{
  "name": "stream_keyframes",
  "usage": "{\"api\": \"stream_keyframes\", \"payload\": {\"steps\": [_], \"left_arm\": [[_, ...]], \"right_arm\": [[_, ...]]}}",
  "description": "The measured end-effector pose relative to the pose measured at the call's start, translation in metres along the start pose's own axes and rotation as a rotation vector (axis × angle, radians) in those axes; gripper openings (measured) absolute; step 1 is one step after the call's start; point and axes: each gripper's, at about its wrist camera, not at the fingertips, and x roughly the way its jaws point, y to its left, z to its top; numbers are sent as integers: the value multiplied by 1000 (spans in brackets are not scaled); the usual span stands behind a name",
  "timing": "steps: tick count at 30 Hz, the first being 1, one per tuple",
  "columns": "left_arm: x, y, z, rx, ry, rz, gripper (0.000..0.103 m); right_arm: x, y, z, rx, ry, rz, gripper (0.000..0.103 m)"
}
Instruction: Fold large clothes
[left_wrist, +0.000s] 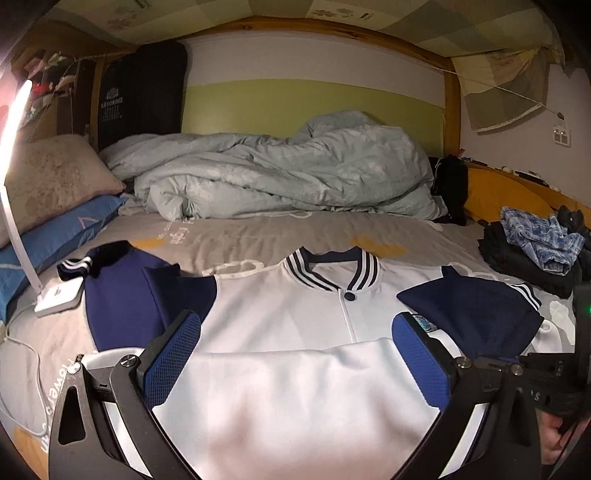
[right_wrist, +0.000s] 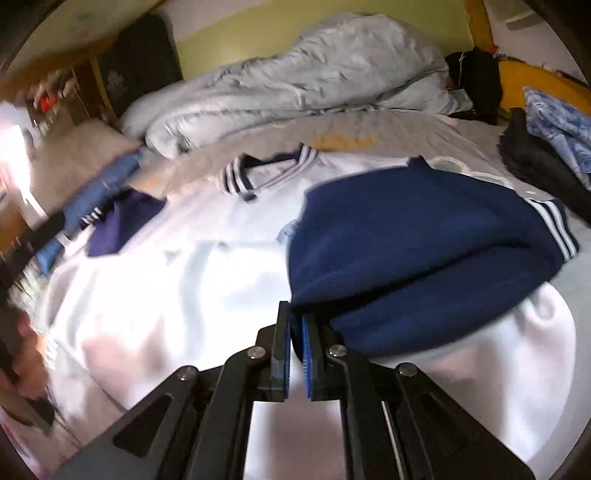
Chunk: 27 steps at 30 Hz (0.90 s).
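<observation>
A: Which step is this?

B: Sleeve folding, I'd say. The jacket (left_wrist: 295, 314) lies front-up on the bed (left_wrist: 258, 236), hem already turned up over the body. The right gripper (right_wrist: 295, 325) is clamped on the edge of the navy right sleeve (right_wrist: 424, 251); the left gripper (left_wrist: 295, 354) stands wide open above the white body, holding nothing.

A: Next?

B: Probably laying that sleeve flat across the chest and letting go, then the left sleeve (left_wrist: 147, 295).

A: Any writing?

B: The dark bag (left_wrist: 142, 92) reads roughly "LEGOKING" (small, uncertain). The sheet's print is unreadable.
</observation>
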Motion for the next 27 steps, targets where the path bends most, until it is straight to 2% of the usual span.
{"api": "stream_keyframes", "payload": {"steps": [1,2,6,8,10,12,14,18,20,23,24,25,26,27], "left_arm": [[1,1,-1,-4,3,-2,103],[1,2,-2,-4,4,-2,103],[3,1,-3,6,0,2,103],[3,0,-4,6,2,-3,103],[3,-1,-4,7,2,-8,103],[3,-2,-4,12,2,-12,103],[2,-4,-4,17,1,-13,103],[2,-5,-4,14,4,-15,103],[3,-6,-4,15,12,-16,103],[4,-9,-5,25,19,-18,103],[4,-10,-6,29,21,-18,103],[4,-11,-6,31,23,-18,103],[5,-12,-6,33,24,-18,103],[5,-12,-6,34,27,-20,103]], "right_arm": [[-5,-2,1,5,-7,15,12],[-11,-5,2,17,-13,31,25],[-56,-32,14,142,-113,48,35],[-77,-49,18,199,-164,6,50],[-94,-73,21,253,-223,-76,53],[-96,-88,26,271,-195,-165,56],[-99,-100,26,286,-188,-187,57],[-98,-100,21,249,-154,-256,63],[-93,-92,20,204,-123,-311,72],[-82,-84,21,129,-82,-367,80],[-81,-83,21,122,-70,-344,83],[-82,-83,21,136,-64,-291,90],[-84,-83,20,164,-60,-214,98],[-85,-82,20,189,-58,-154,102]]}}
